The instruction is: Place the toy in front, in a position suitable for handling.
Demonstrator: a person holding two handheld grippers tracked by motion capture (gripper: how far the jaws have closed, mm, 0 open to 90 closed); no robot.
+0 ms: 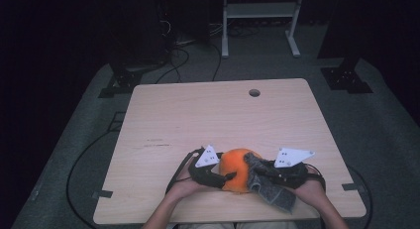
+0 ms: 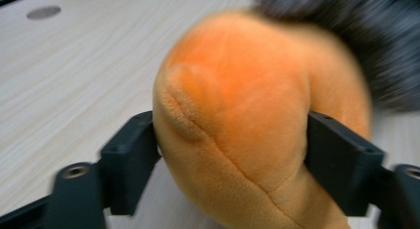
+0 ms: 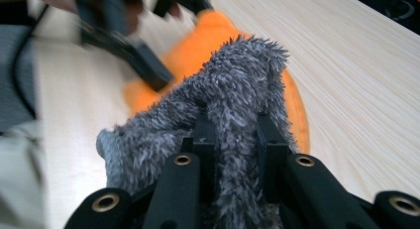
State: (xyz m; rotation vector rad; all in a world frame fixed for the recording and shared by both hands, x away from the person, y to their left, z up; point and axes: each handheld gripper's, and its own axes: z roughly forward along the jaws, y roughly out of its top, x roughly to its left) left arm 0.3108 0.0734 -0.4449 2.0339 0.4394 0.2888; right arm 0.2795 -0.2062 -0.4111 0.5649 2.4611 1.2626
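Orange plush [image 1: 236, 168]: rounded soft toy at the near middle of the bench [image 1: 208, 115], between both grippers; its seam runs lengthwise toward the left gripper's camera, the bulk lying left to right
Grey furry part [image 1: 270, 187]: a fuzzy strip on the plush's right side, its long axis slanting from the plush down toward the near right edge
Left gripper [image 2: 233, 149]: jaws standing on either side of the orange body, touching its flanks
Right gripper [image 3: 236, 140]: clamped tight on the grey furry strip, which runs up between the jaws
Hands: at the near edge
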